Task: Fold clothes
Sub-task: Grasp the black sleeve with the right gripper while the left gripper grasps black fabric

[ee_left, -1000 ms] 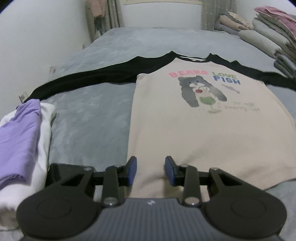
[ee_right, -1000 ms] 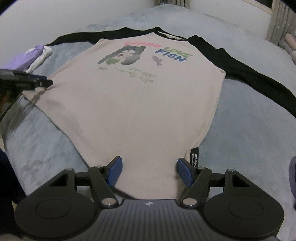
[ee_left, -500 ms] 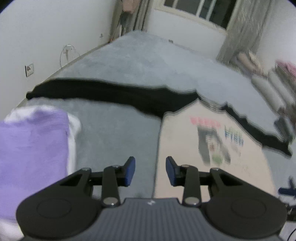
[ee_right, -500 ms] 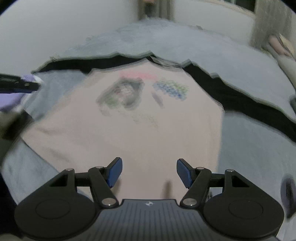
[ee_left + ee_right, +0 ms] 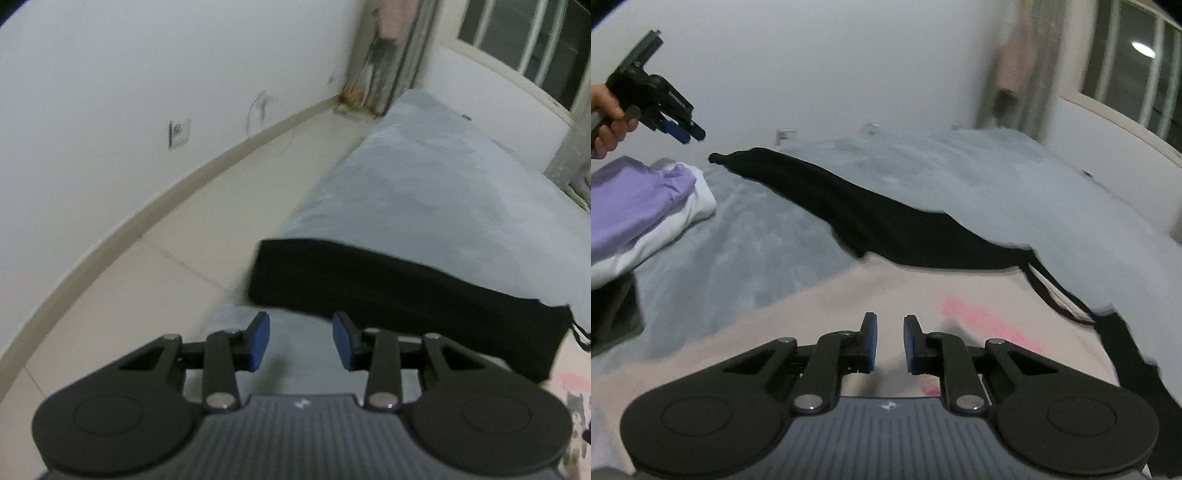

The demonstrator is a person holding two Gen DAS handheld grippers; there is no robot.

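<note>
Hovering over the black sleeve [image 5: 406, 288], left gripper [image 5: 301, 341] nearer its cuff.

Standing part open and empty, left jaws facing the sleeve just ahead, cuff end at the bed [image 5: 424, 177] edge, long axis running right toward the shirt [image 5: 812, 325] body. Closing on nothing, right gripper [image 5: 890, 341] jaws hanging over the beige chest.

You can read no lettering at this moment: the pink print on the cream shirt [image 5: 990, 325] is smeared past reading in your right wrist view, and the same print at the edge of your left wrist view is only a pink and grey blur.
</note>
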